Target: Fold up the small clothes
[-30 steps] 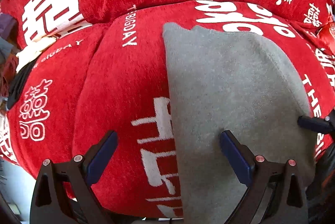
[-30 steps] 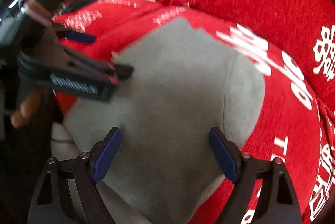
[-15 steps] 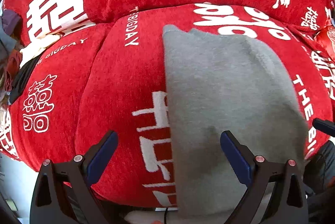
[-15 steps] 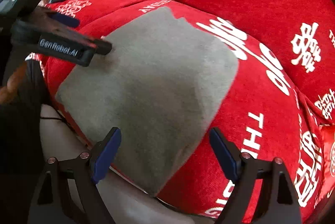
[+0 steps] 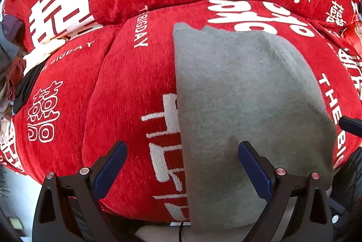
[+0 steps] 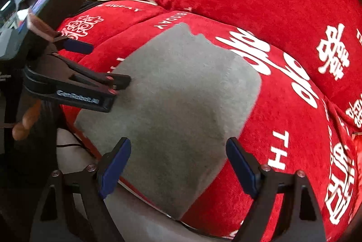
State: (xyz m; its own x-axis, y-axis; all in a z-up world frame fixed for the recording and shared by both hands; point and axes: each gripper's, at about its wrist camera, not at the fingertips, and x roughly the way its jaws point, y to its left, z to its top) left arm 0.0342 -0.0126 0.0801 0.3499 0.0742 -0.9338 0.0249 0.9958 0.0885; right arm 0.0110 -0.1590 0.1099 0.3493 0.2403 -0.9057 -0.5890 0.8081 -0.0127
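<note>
Left gripper [image 5: 182,158] stands wide and holds nothing, straddling the near-left edge of the grey cloth [image 5: 246,110]; right gripper [image 6: 178,157] gapes equally wide and bare over the near-right part. That cloth lies flat on the red sofa seat [image 5: 126,92], long axis running away from both, near end draped over the front. Bare cushion offers room either side.

Looks like a home living room. Sofa [image 5: 126,88] draped in a red wedding-print cover, clothes pile [image 5: 11,65] heaped at its left end.
</note>
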